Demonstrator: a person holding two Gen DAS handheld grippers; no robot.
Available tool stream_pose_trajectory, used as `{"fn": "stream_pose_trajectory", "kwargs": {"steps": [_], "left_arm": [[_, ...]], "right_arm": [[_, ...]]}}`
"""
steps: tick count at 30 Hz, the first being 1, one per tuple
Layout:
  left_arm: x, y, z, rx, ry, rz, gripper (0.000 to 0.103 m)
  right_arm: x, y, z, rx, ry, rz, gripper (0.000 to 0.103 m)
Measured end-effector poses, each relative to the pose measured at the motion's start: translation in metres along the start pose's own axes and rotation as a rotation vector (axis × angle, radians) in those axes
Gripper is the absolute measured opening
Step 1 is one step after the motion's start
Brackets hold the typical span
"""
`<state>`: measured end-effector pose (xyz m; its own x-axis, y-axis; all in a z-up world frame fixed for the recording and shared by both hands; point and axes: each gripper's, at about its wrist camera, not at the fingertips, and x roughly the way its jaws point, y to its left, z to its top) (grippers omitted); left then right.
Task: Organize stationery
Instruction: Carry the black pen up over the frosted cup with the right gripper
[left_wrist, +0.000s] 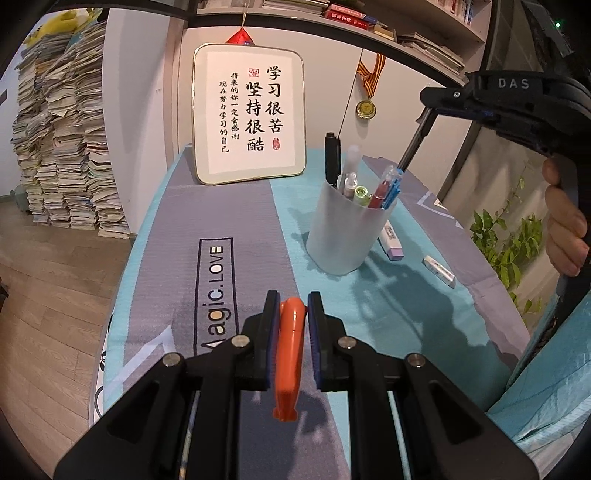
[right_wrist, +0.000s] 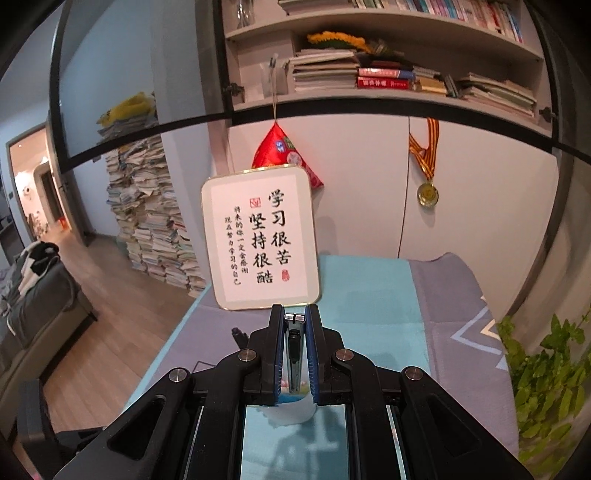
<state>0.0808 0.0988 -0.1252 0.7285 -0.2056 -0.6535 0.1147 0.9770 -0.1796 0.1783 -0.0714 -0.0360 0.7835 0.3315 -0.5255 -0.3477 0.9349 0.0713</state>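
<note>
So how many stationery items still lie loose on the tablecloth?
2: a purple-capped highlighter behind the pen cup, and a white eraser further right. The cup may hide others.

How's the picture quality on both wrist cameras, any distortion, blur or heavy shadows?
Left wrist: strong fisheye bending, dark corners, sharp focus, a soft shadow right of the pen cup on the tablecloth. Right wrist: same curvature bowing the shelf, dimmer bluish light, no motion blur.

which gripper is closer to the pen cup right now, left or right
Right. The right gripper holds a dark pen just above the pen cup's rim. The left gripper, shut on an orange pen, sits well back over the tablecloth.
</note>
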Motion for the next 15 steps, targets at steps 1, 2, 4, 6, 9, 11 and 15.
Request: {"fn": "stream_pose_trajectory", "kwargs": {"steps": [1,2,4,6,9,11,15], "left_arm": [[0.001,0.000,0.000,0.001,0.002,-0.002,0.013],[0.003,0.000,0.000,0.002,0.006,-0.004,0.013],[0.005,-0.001,0.001,0.006,0.010,-0.008,0.013],[0.006,-0.002,0.001,0.008,0.013,-0.011,0.013],[0.008,-0.002,0.002,0.011,0.018,-0.012,0.013],[0.009,-0.003,0.002,0.012,0.020,-0.013,0.013],[0.009,-0.003,0.003,0.012,0.022,-0.011,0.013]], "right_arm": [[0.003,-0.001,-0.001,-0.002,0.009,-0.002,0.012],[0.005,-0.001,-0.002,-0.004,0.016,-0.004,0.012],[0.010,-0.001,-0.005,-0.010,0.034,-0.004,0.012],[0.014,-0.001,-0.009,-0.020,0.051,-0.008,0.012],[0.021,0.000,-0.014,-0.024,0.084,0.003,0.012],[0.026,0.001,-0.017,-0.029,0.107,0.006,0.012],[0.038,0.002,-0.023,-0.038,0.143,0.003,0.012]]}}
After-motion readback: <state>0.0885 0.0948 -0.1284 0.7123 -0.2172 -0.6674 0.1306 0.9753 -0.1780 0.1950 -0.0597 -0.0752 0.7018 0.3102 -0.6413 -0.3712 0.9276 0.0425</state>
